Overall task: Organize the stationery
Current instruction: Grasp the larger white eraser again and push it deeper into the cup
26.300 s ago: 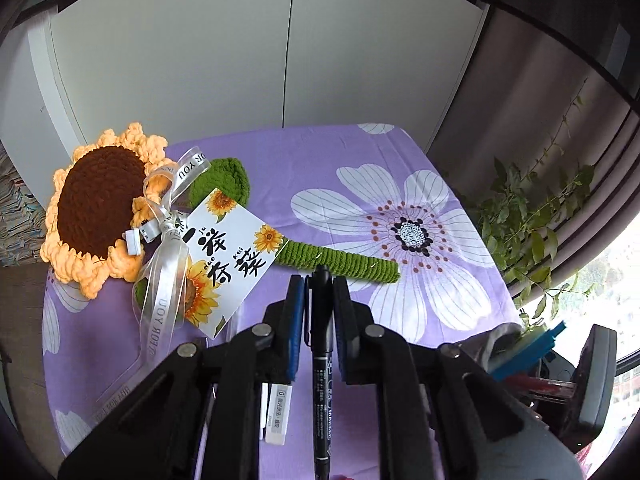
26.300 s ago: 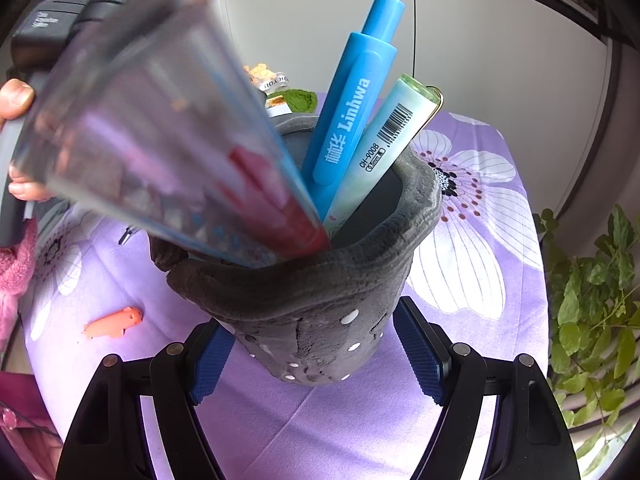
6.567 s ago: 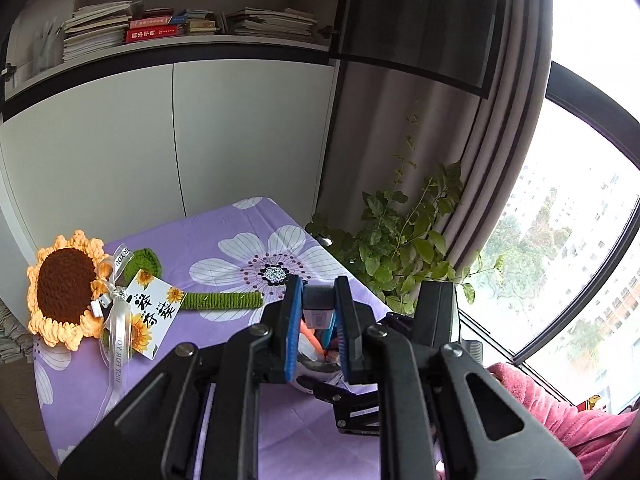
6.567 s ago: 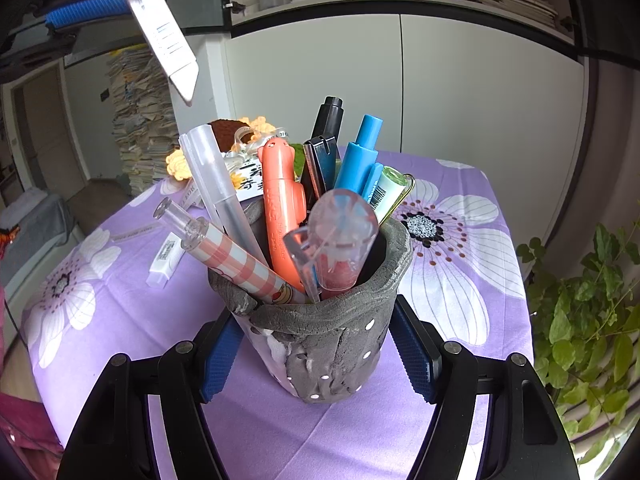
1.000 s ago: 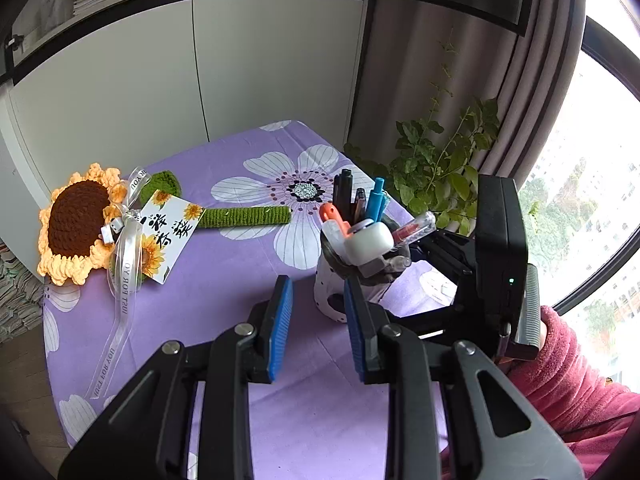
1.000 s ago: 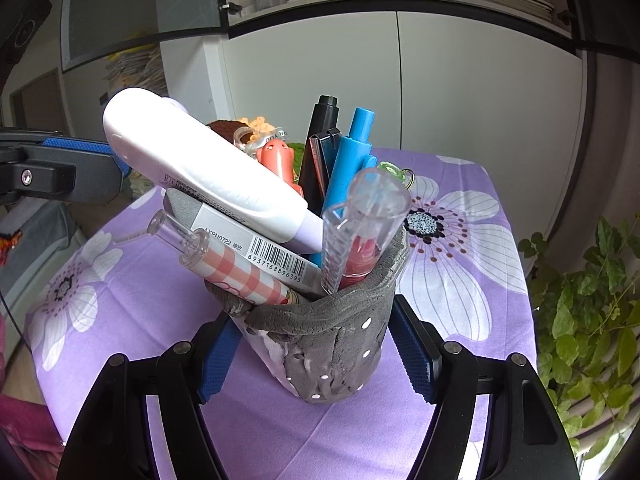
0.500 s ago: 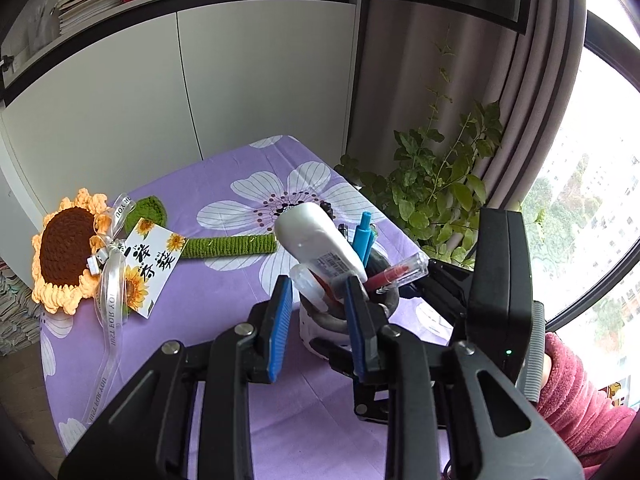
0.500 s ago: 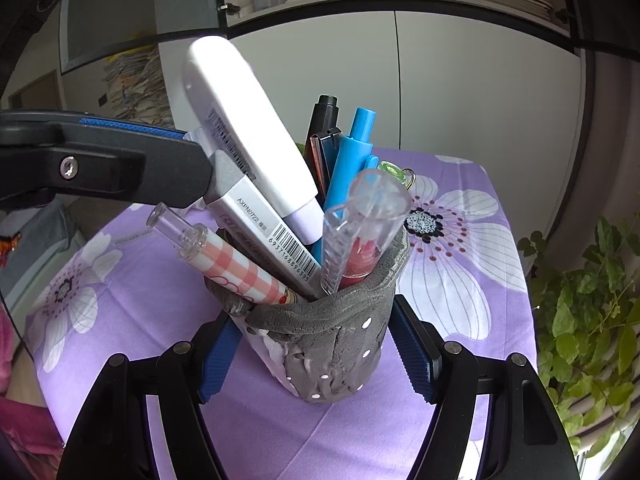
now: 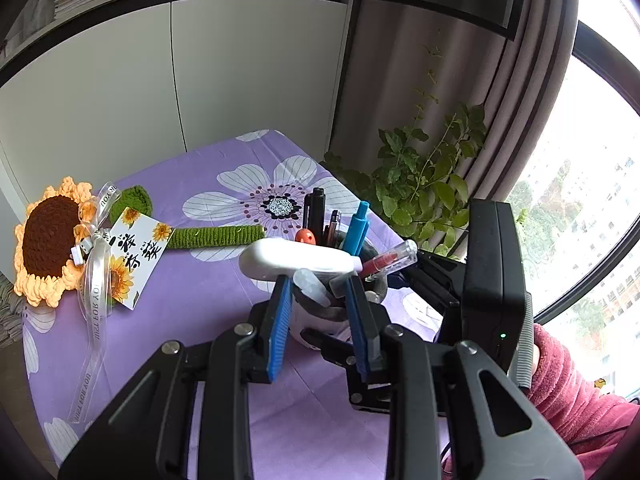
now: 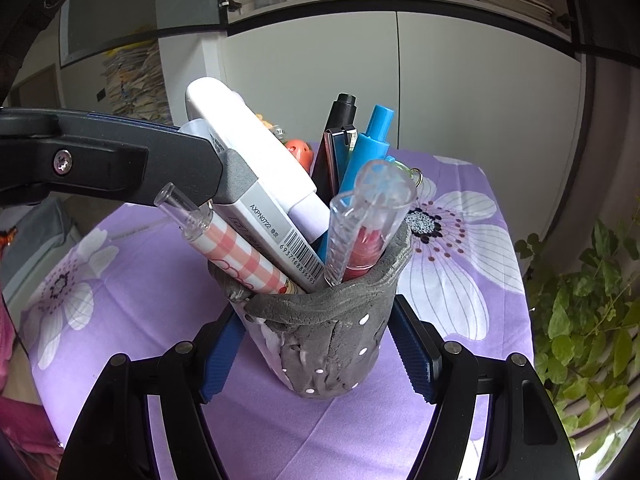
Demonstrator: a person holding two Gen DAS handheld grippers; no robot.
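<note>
- On the purple cloth (image 10: 460, 400), near its window-side edge: your cup (image 10: 328, 340), grey, upright, clamped at its sides by your right gripper (image 10: 320, 354).
- In the cup: white corrector (image 10: 256, 172), checked pen (image 10: 236, 248), clear tube (image 10: 368, 220), blue pen (image 10: 368, 148), black marker (image 10: 340, 136), all leaning, crowded.
- Left gripper (image 9: 320, 304): jaws part-open, empty, hovering just over the cup's near rim; the corrector lies across in front of them.
- Progress: no loose stationery in view; sorting looks near done.
- Outward: sunflower (image 9: 52, 240) and card (image 9: 136, 256) well apart to the left; bare cloth between gives room. Plant (image 9: 420, 184) crowds the right edge.
</note>
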